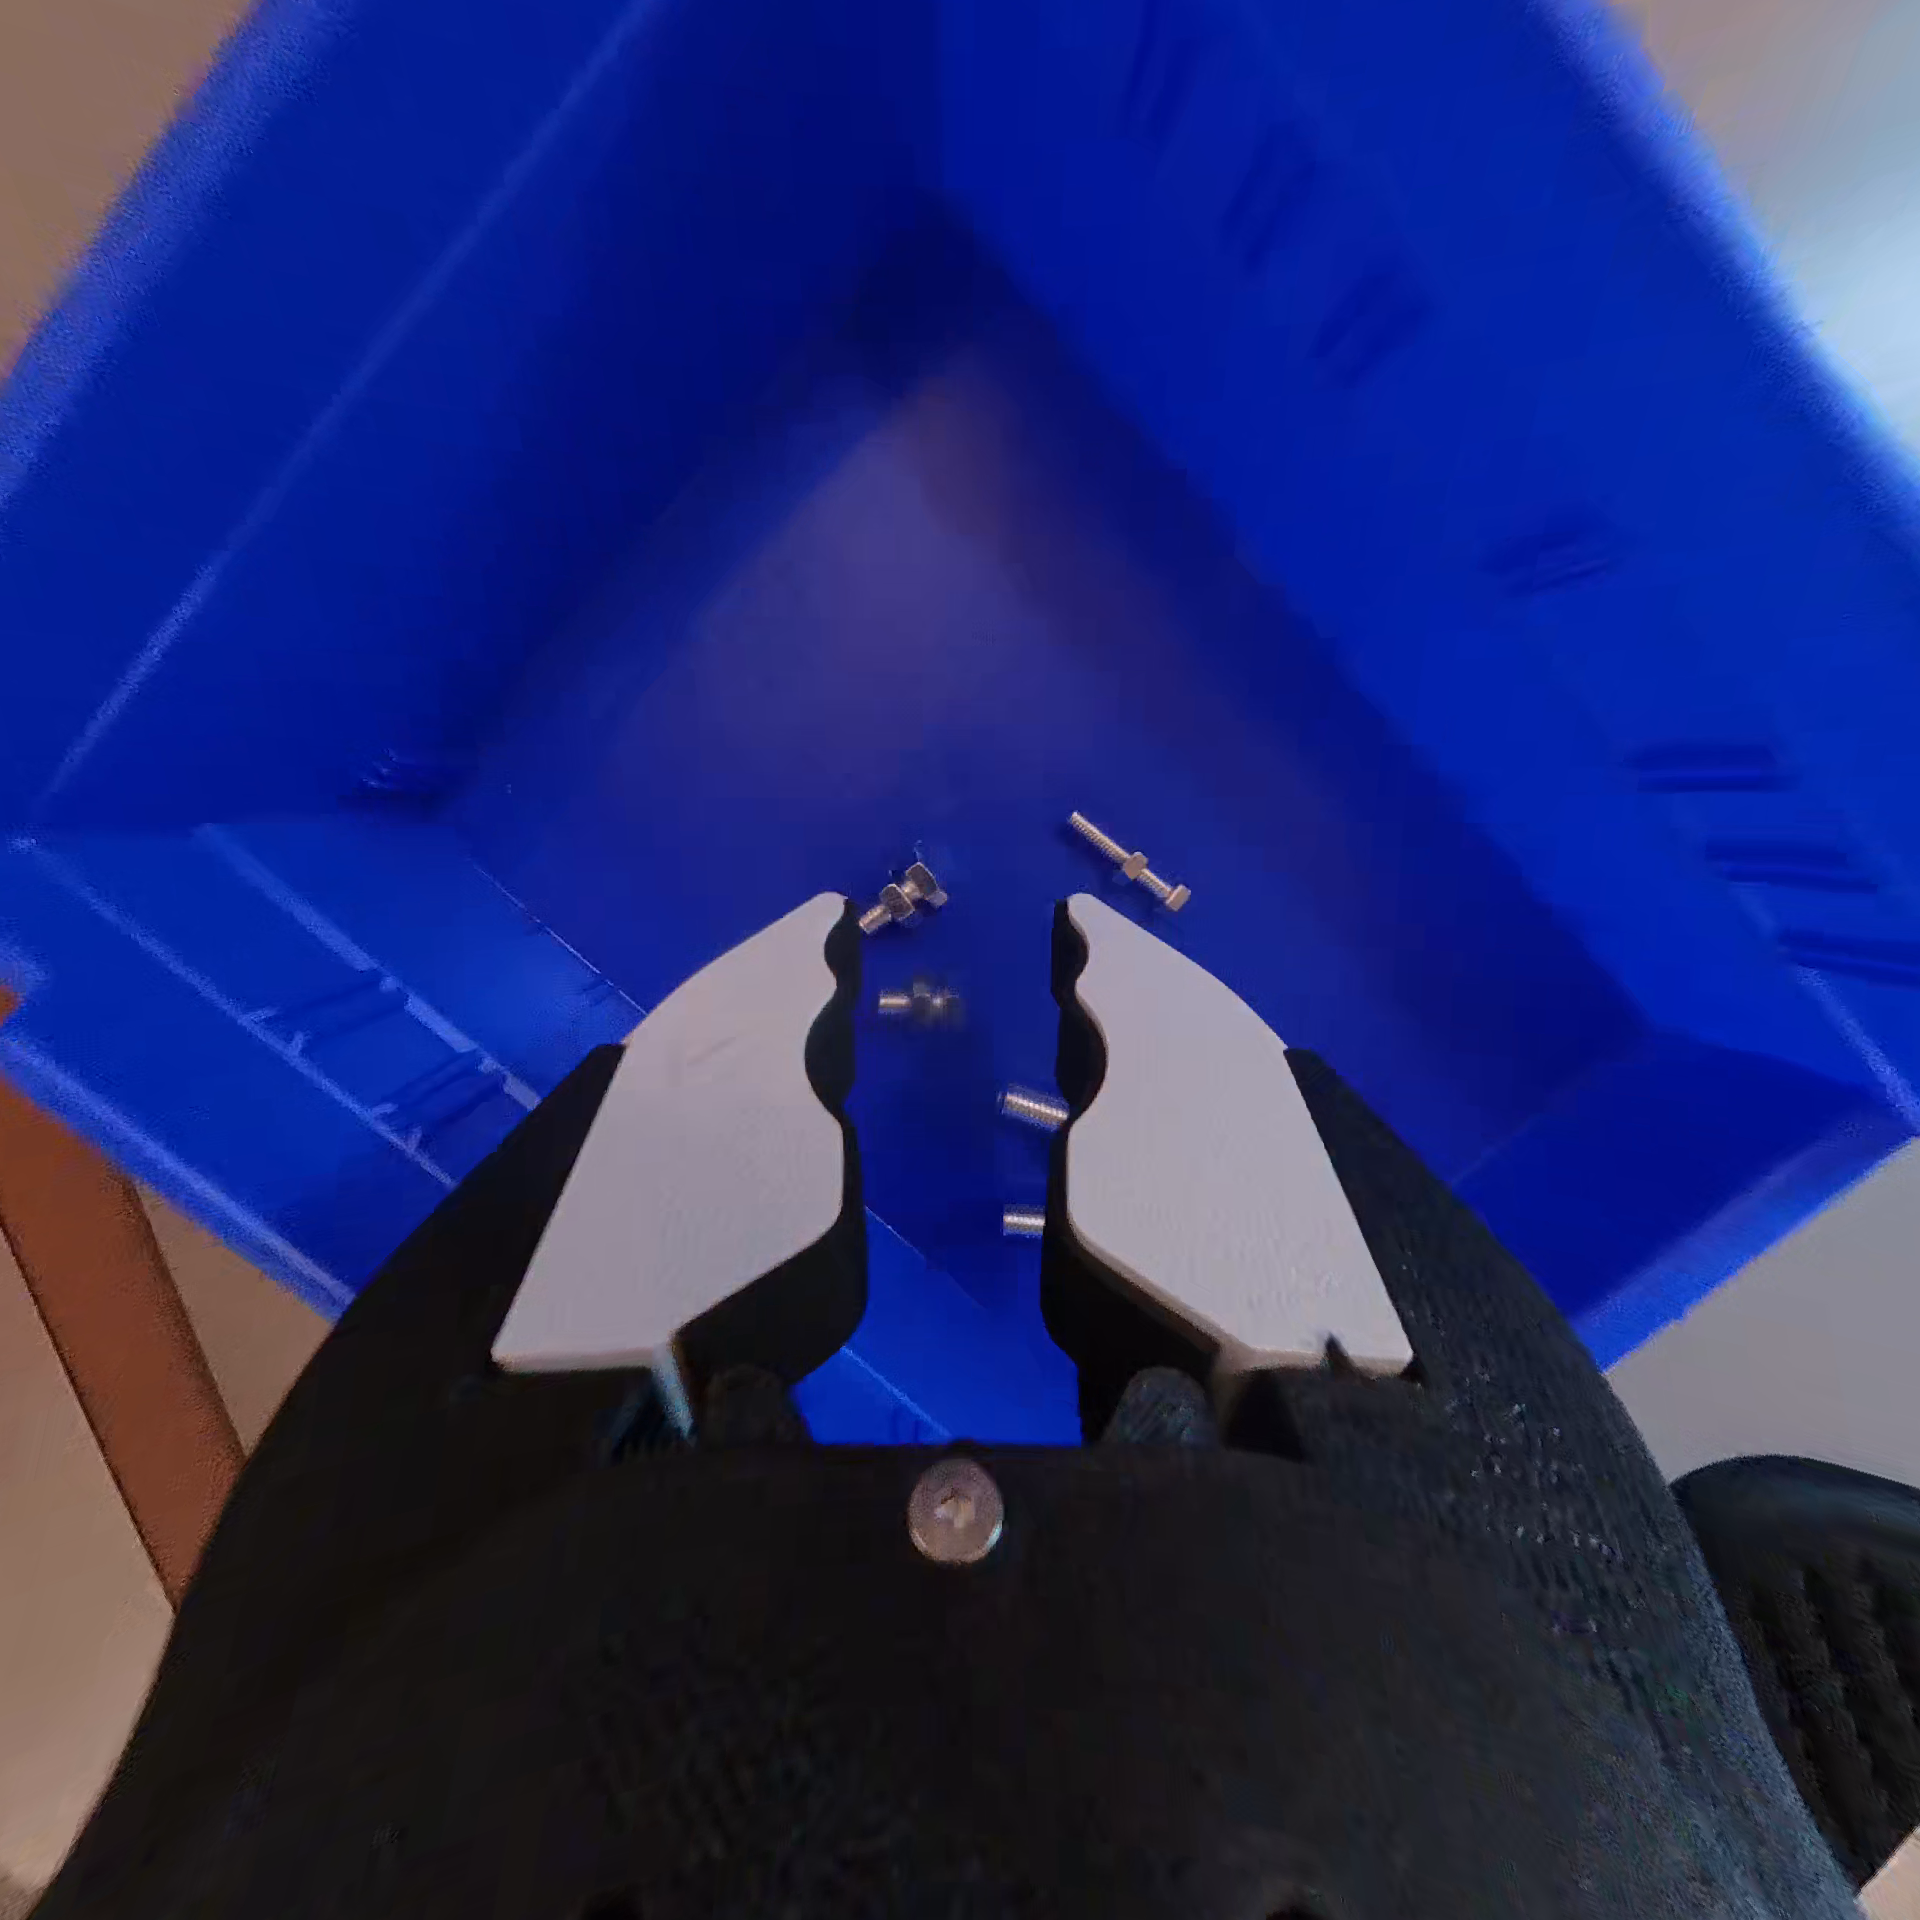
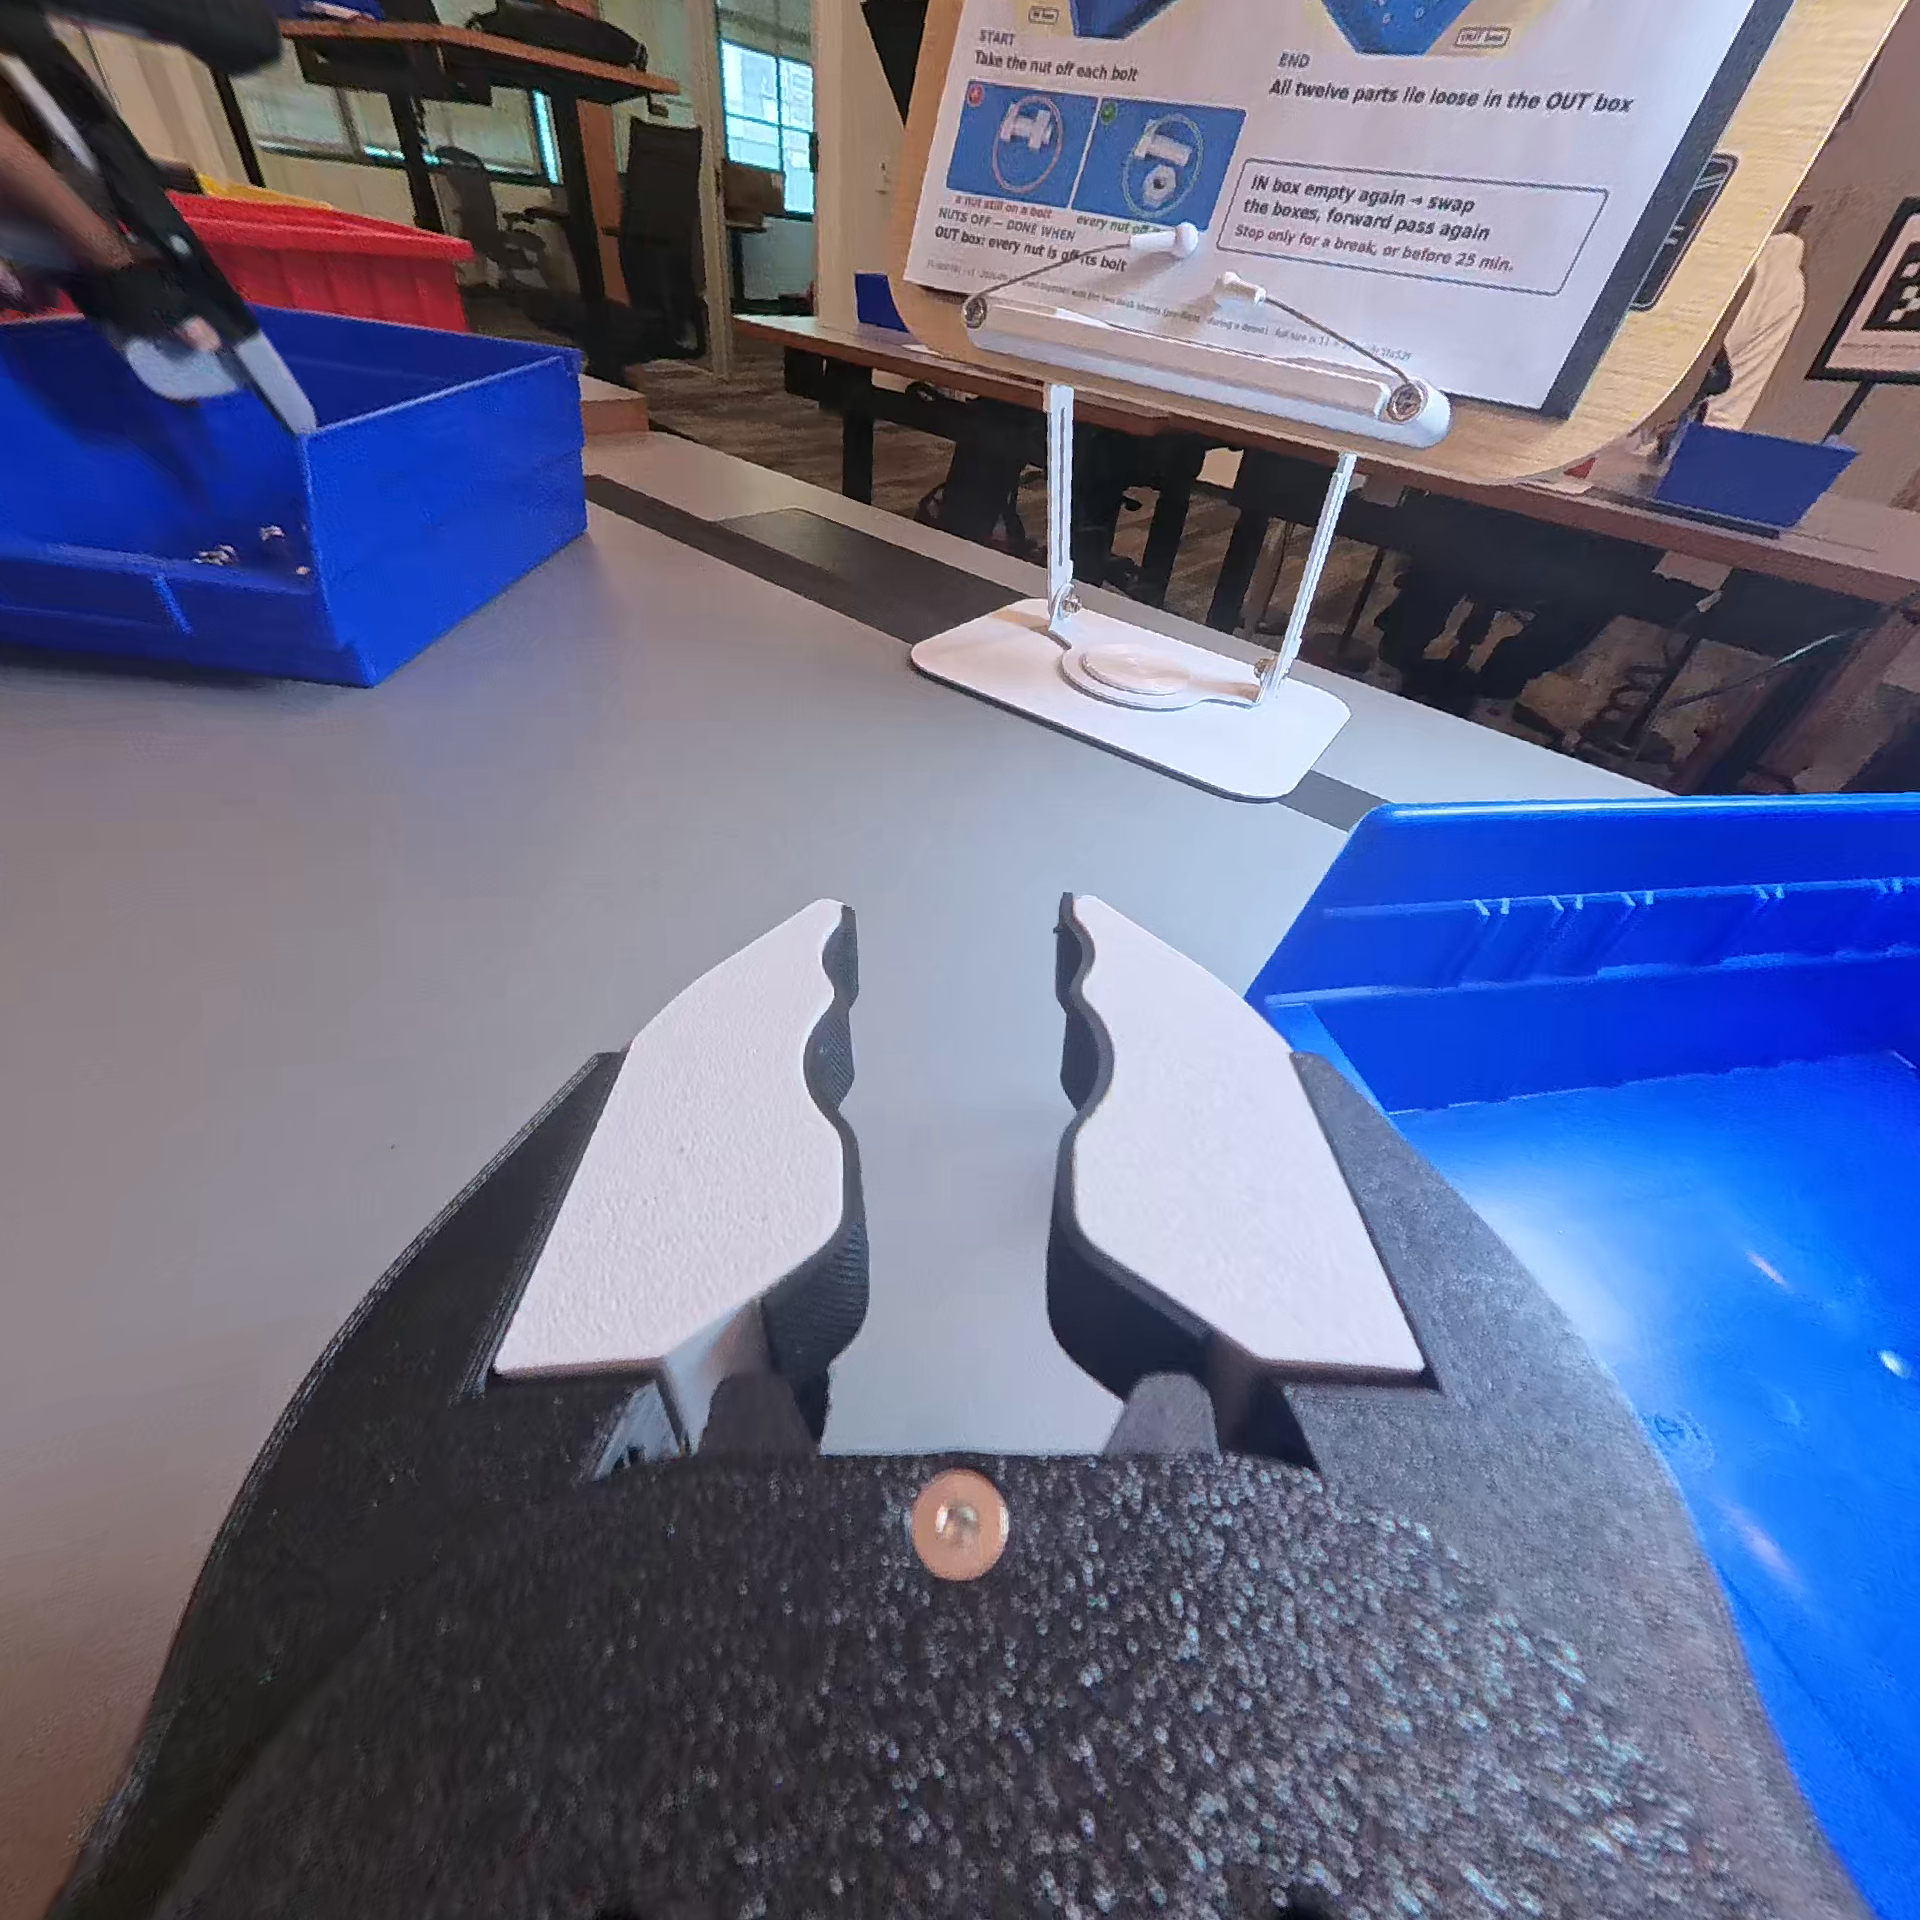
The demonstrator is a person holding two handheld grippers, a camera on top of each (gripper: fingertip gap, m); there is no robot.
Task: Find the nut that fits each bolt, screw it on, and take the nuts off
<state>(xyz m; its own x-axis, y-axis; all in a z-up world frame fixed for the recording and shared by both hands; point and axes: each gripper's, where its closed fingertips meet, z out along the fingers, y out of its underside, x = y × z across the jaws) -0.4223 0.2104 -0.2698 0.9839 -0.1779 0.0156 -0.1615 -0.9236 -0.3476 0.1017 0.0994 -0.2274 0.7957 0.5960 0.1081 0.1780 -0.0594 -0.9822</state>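
Note:
My left gripper (image 1: 954, 909) is open and empty, reaching down into a blue bin (image 1: 623, 520). On the bin floor lie a long bolt with a nut on it (image 1: 1129, 861), a short bolt with a nut (image 1: 902, 902) just off the left fingertip, a blurred short bolt (image 1: 916, 1002) between the fingers, and two more bolts (image 1: 1032, 1105) partly hidden by the right finger. My right gripper (image 2: 956, 914) is open and empty, above the grey table (image 2: 416, 883). The left gripper (image 2: 197, 353) shows far left in the right wrist view, dipping into that bin (image 2: 436, 520).
A second blue bin (image 2: 1610, 1039) sits just right of my right gripper. A white stand (image 2: 1132, 686) holding an instruction sheet (image 2: 1351, 156) stands at the table's far side. A red bin (image 2: 332, 260) lies behind the left bin. Desks and chairs fill the background. My hands' fingertips stand some 55 centimetres from each other.

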